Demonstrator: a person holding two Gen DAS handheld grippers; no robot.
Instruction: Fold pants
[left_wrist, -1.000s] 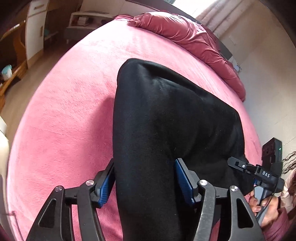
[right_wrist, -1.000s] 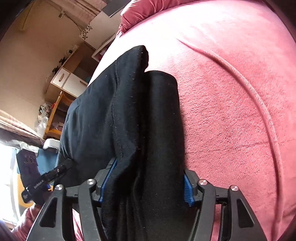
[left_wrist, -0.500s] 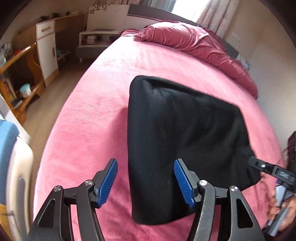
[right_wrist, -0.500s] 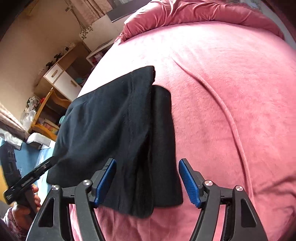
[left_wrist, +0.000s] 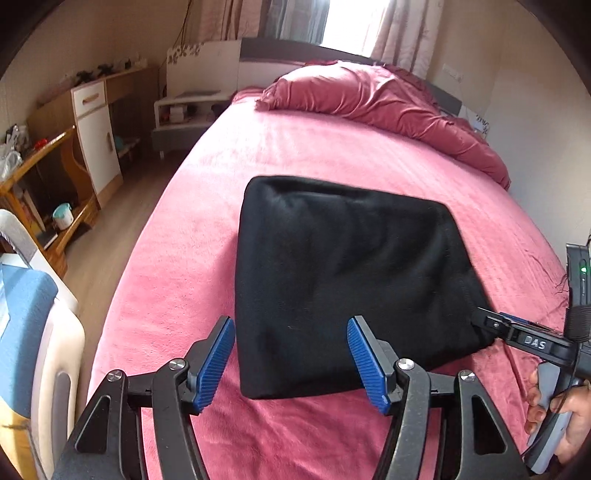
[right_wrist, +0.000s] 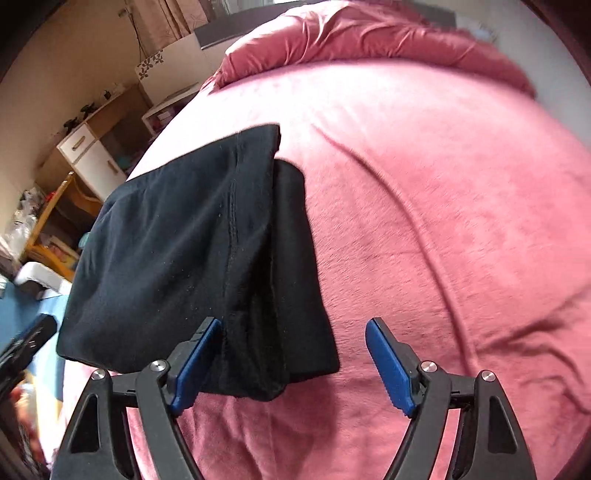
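Black pants (left_wrist: 340, 280), folded into a compact, roughly square bundle, lying flat on a pink bed cover (left_wrist: 295, 155) toward the near end of the bed; in the right wrist view the bundle shows stacked layers, the upper layer carrying a stitched seam and a lower layer jutting out past it on the right side. Left gripper (left_wrist: 291, 356): jaws apart, blue pads clear of the cloth, held above the near edge of the bundle with nothing gripped. Right gripper (right_wrist: 293, 363): jaws apart and just been opening; the near corner of the bundle sits in the gap as seen from the camera, the left pad close beside the cloth, though whether it brushes the fabric cannot be told from this angle; the right pad stands well clear over bare cover. In the left wrist view the right gripper's tip lies by the bundle's right corner, with the person's hand (left_wrist: 554, 413) on its handle at the picture's edge. Crumpled pink duvet (left_wrist: 384, 103) heaped at the head of the bed. Curtained window (left_wrist: 332, 22) behind the headboard. White and wood cabinet (left_wrist: 96, 129) and a low bedside shelf (left_wrist: 188, 110) along the left wall; wooden rack (left_wrist: 48, 192) holding a small pale pot nearer the camera. Wood-look floor beside the bed.
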